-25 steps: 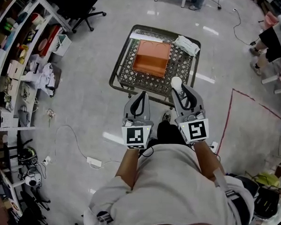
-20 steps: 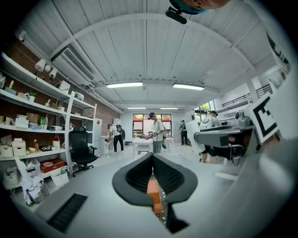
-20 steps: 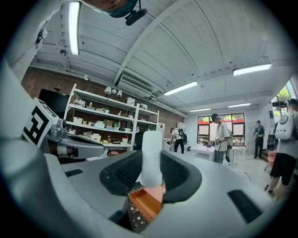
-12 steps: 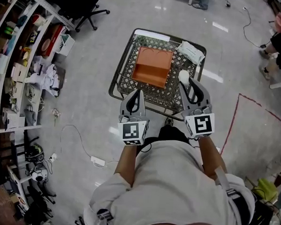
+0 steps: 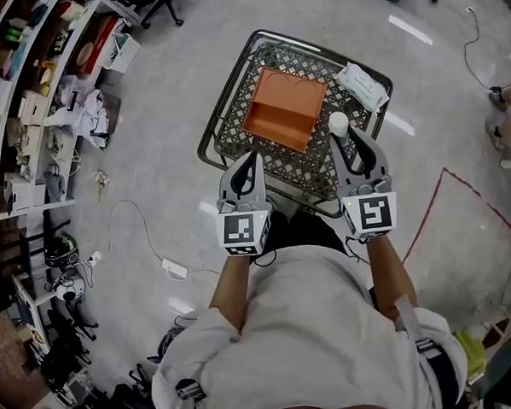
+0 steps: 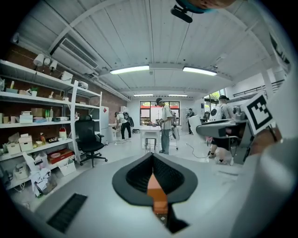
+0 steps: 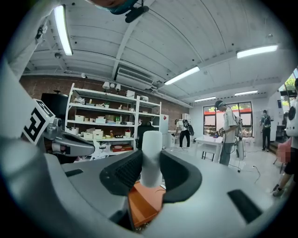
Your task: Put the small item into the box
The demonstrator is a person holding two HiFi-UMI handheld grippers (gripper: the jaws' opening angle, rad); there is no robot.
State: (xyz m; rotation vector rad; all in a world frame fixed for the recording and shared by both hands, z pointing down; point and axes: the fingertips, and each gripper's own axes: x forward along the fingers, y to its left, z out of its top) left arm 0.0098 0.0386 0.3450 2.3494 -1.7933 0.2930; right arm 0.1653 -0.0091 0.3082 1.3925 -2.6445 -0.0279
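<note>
Here, right tongs (image 7: 151, 163) tight on white cylinder (image 7: 151, 144); left tongs (image 6: 152, 157) together.

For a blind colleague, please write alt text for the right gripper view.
The right gripper holds an upright white cylinder between its two dark jaws, above an orange box. Behind are shelves with boxes and people standing near a white table in a bright room.

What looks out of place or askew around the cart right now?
Nothing stands out. The orange box sits open and flat in the cart, the white packet lies at its far right corner, and the white cylinder stands upright, clamped in the right gripper. The left gripper is shut and empty.
</note>
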